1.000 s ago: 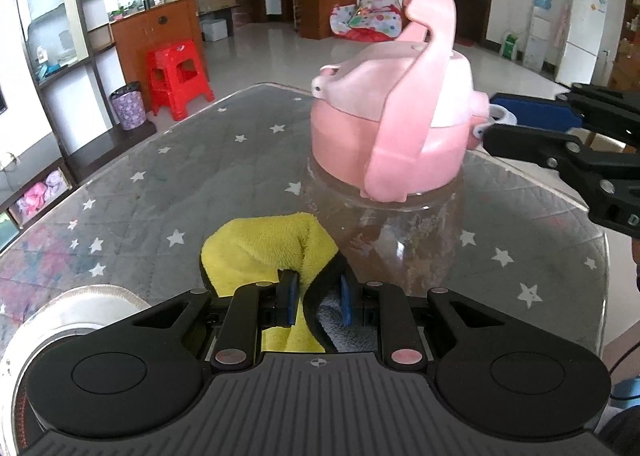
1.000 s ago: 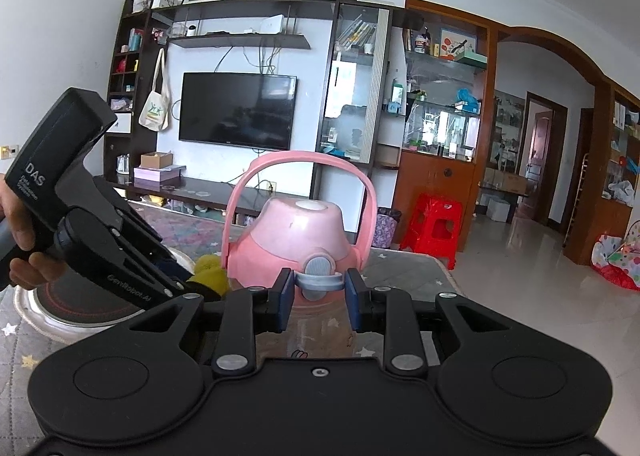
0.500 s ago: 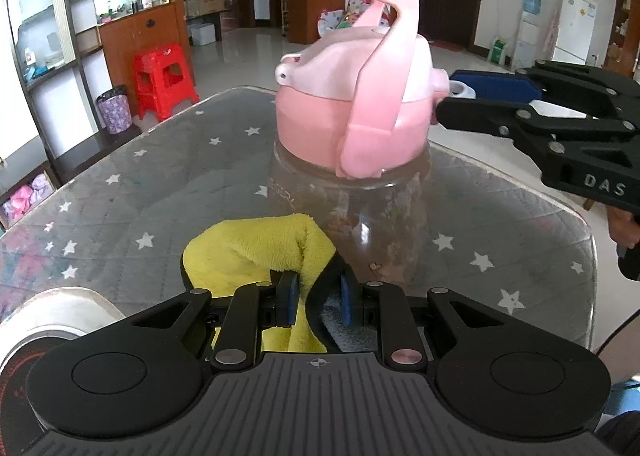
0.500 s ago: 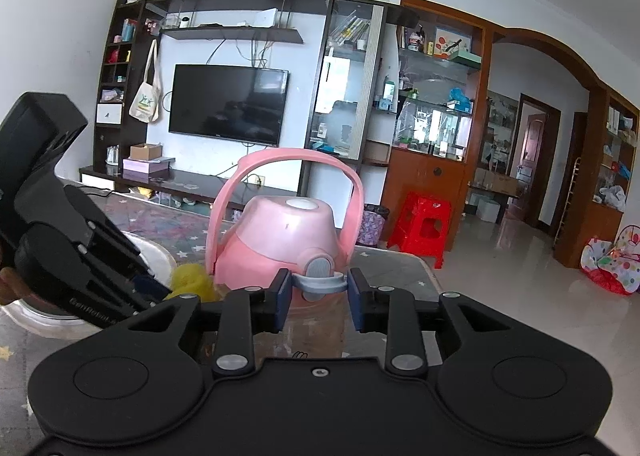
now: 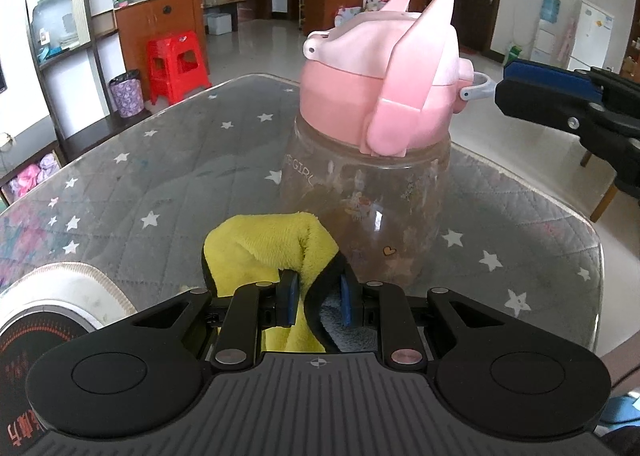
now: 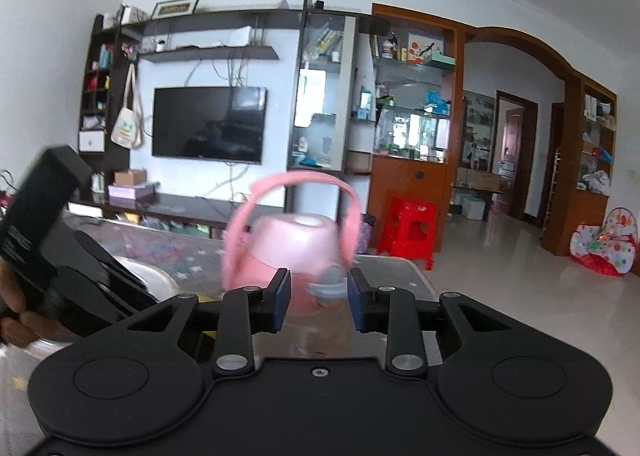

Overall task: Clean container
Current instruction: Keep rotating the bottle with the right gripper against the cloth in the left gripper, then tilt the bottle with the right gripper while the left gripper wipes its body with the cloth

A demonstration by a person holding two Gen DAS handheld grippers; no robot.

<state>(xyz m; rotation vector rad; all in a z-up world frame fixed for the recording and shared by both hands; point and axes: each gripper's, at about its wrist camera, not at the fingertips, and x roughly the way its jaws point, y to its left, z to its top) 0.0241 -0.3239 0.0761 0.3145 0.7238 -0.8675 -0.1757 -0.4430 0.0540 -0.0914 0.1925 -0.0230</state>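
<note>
Writing: we read "GIRL" on the bottle [image 5: 360,191].
Left hand-held gripper [image 5: 314,298]: pinching our yellow cloth [image 5: 260,248], bottle at 12 o'clock.
Right hand-held gripper [image 6: 318,298]: spread, around the grey lid tab [image 6: 330,284].

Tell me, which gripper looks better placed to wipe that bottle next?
Probably the left gripper: it is shut on the yellow cloth, right beside the bottle. The right gripper carries no cloth.

A red plastic stool [image 5: 177,67] stands on the tiled floor beside a patterned purple bin [image 5: 127,98] — across the room, a dark television [image 6: 209,123] hangs on the wall.
</note>
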